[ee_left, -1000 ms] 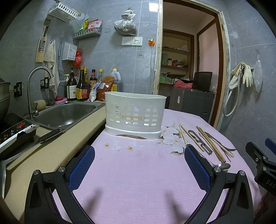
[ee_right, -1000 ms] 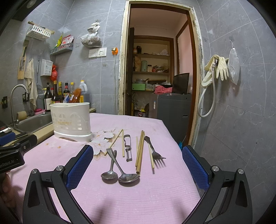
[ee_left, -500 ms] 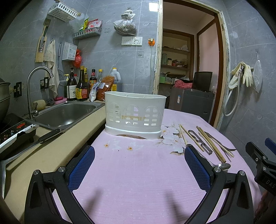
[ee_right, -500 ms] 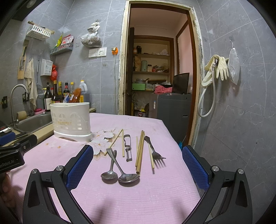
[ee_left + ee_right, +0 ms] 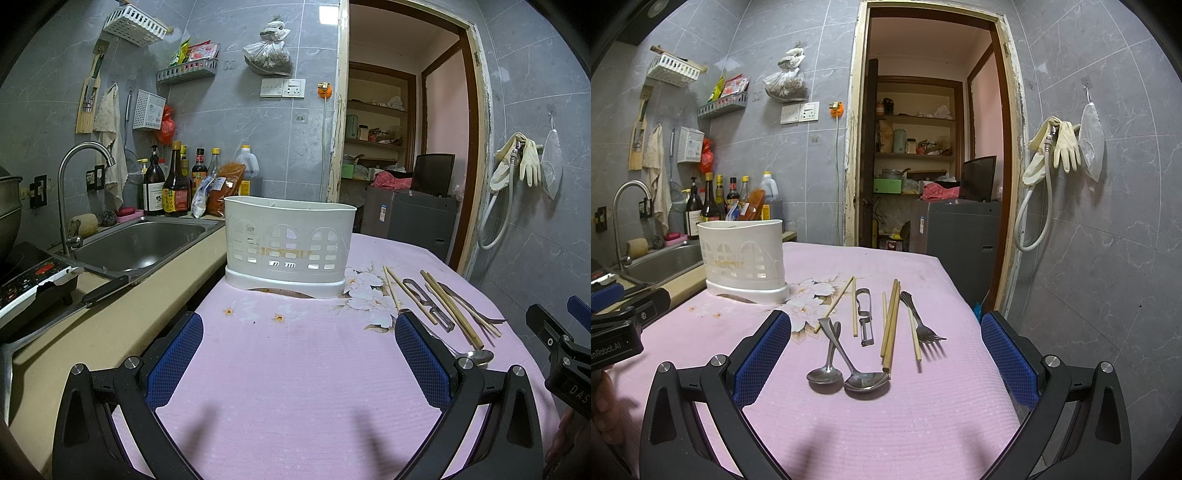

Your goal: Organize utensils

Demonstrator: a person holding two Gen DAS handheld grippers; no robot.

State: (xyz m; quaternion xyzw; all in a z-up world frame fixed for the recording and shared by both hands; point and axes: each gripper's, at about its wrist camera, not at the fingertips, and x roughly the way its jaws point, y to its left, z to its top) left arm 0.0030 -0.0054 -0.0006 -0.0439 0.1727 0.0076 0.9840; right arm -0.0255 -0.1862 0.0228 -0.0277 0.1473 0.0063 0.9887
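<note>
A white slotted utensil holder [image 5: 290, 245] stands upright on the pink tablecloth [image 5: 295, 369]; it also shows in the right wrist view [image 5: 742, 260]. Loose utensils lie to its right: two spoons [image 5: 849, 373], several chopsticks [image 5: 891, 325], a peeler [image 5: 865, 317] and a fork [image 5: 921, 325]. My left gripper [image 5: 299, 354] is open and empty, facing the holder from a short way off. My right gripper [image 5: 886, 354] is open and empty, just above and in front of the spoons.
A steel sink [image 5: 136, 245] with a tap [image 5: 79, 177] and bottles [image 5: 170, 184] lies left of the table. An induction cooker [image 5: 26, 280] sits at the near left. The table's right edge [image 5: 971, 314] drops off beside a doorway [image 5: 923, 155].
</note>
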